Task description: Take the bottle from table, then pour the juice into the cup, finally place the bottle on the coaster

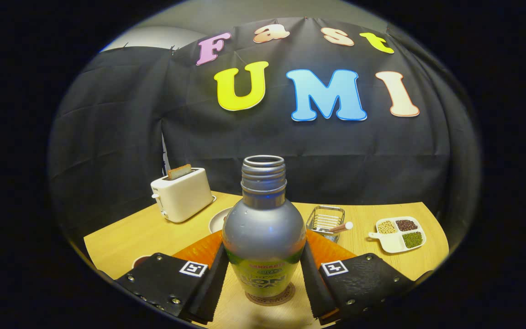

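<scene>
- Was a staged recording booth dressed as a kitchen corner, not a lived-in home.
- Showed that by the black cloth wall (107, 137), creased and hung close behind the table (139, 235).
- Had kitchen props laid out on the pale wood tabletop: a white toaster (183, 195) with a slice of toast (179, 172) standing in its slot.
- Also held a wire rack (325, 221) and a white divided dish (399, 234) of beans and seeds in separate compartments.
- Included a white plate (219, 220) and an orange mat (201, 249) near the middle.
- Looked tidy and arranged, as for a demonstration.
</scene>
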`<state>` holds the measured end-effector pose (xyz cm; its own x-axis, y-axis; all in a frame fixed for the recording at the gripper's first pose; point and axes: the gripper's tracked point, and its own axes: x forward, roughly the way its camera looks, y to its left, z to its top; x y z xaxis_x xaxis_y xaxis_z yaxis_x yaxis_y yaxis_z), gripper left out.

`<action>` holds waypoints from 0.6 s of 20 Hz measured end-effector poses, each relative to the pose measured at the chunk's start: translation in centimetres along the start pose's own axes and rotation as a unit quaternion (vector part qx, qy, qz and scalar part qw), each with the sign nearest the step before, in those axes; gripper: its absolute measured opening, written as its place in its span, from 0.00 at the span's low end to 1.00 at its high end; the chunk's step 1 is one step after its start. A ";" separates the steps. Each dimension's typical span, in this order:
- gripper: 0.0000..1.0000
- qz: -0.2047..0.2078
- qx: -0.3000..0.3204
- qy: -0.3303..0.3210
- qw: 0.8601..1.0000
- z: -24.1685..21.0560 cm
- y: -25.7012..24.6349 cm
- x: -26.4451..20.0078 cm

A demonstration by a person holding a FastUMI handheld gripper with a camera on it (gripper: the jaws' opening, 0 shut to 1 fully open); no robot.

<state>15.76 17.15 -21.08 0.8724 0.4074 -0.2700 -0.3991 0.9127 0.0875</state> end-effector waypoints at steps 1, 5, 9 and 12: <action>0.76 -0.003 0.002 0.004 1.000 -0.8 -0.2 0.3; 0.76 -0.013 -0.001 0.012 1.000 -3.1 -0.2 1.6; 0.77 -0.016 -0.022 0.017 0.999 -4.8 0.1 3.1; 0.77 -0.019 -0.018 0.016 1.000 -5.1 0.0 3.5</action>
<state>17.37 18.47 -26.96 0.8778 0.3715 -0.3024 -0.3767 0.9253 0.0432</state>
